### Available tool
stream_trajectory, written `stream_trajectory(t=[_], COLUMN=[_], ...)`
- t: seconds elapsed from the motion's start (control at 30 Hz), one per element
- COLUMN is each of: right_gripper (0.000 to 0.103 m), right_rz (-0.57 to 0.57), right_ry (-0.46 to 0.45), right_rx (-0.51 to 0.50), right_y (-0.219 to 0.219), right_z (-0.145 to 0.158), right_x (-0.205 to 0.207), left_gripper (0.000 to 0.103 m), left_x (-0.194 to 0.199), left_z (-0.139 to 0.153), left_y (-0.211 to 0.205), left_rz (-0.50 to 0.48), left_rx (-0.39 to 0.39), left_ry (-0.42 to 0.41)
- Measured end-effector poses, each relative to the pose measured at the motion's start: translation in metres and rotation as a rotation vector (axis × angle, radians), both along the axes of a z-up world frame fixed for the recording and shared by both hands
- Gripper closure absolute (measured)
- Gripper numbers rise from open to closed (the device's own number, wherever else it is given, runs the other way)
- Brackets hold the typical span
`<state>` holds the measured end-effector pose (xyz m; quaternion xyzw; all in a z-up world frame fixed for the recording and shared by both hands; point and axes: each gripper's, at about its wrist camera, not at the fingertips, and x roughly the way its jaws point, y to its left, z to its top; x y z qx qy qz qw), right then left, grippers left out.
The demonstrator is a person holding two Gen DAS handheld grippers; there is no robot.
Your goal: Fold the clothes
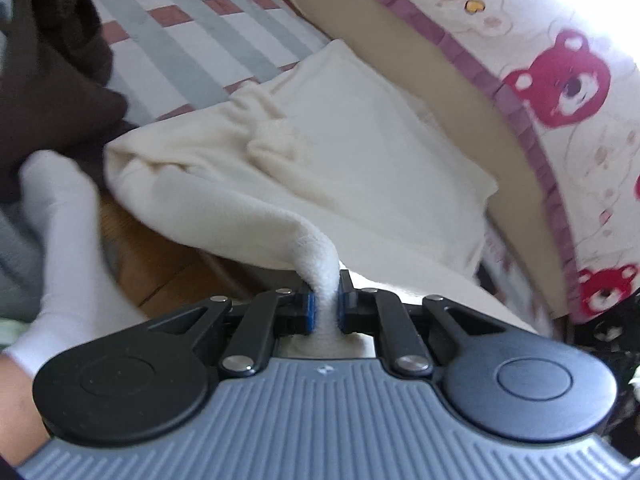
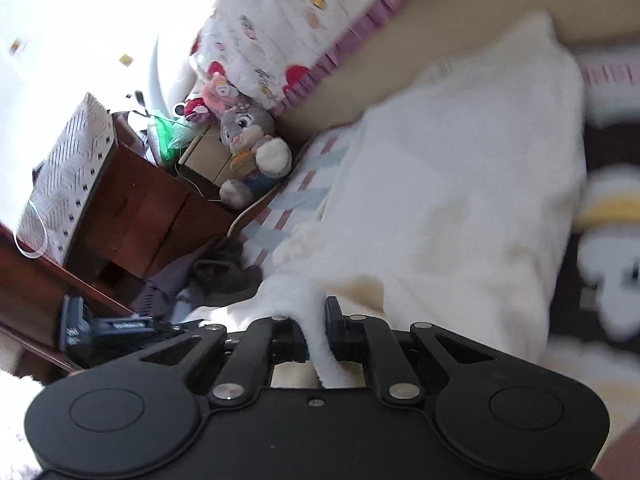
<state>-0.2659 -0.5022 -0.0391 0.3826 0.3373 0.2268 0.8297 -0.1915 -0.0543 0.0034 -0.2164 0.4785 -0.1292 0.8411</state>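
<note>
Over bed (image 1: 192, 40), both claws pinching cream garment (image 1: 320, 152)

Left gripper (image 1: 325, 304), bottom centre: jaws clamped on cloth (image 1: 320, 184). Right gripper (image 2: 318, 332), bottom centre: likewise clamped.

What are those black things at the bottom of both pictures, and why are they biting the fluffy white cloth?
They are two claws, and a person holds one in each hand. A little camera sits on each claw, so each picture looks out along one of them. The left claw and the right claw are both shut on the same cream fleece garment, pinching its edge so it can be folded. It lies on a checked bed sheet, next to some dark clothes. A toy bunny sits by the bed.
</note>
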Motion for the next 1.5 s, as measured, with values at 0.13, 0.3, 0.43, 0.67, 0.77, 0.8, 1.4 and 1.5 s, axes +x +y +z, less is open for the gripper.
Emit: stream_trajectory(t=[0.13, 0.3, 0.43, 0.67, 0.77, 0.8, 1.4, 1.5], right_gripper=[0.094, 0.094, 0.094, 0.094, 0.089, 0.089, 0.036, 0.036], right_rz=[0.002, 0.097, 0.168, 0.275, 0.304, 0.282, 0.014, 0.125], right_ry=[0.030, -0.010, -0.006, 0.061, 0.160, 0.199, 0.013, -0.003], right_rx=[-0.037, -0.090, -0.138, -0.113, -0.305, -0.305, 0.258, -0.039], right_y=[0.011, 0.023, 0.032, 0.055, 0.077, 0.077, -0.023, -0.020], right_z=[-0.015, 0.006, 0.026, 0.026, 0.001, -0.007, 0.115, 0.160], right_x=[-0.010, -0.016, -0.028, -0.056, -0.053, -0.051, 0.070, 0.111], left_gripper=[0.094, 0.094, 0.095, 0.095, 0.093, 0.091, 0.036, 0.036], left_x=[0.001, -0.010, -0.027, -0.050, -0.042, -0.041, 0.073, 0.098], left_z=[-0.007, 0.017, 0.033, 0.037, 0.006, 0.001, 0.123, 0.121], left_y=[-0.011, -0.013, -0.001, 0.011, 0.012, 0.009, -0.095, -0.110], left_rz=[-0.009, -0.031, -0.004, -0.032, -0.008, -0.008, 0.042, 0.031], left_rx=[0.077, 0.113, 0.084, 0.184, 0.197, 0.220, 0.279, 0.193], left_ry=[-0.018, -0.084, -0.088, -0.030, 0.121, 0.144, -0.203, -0.195])
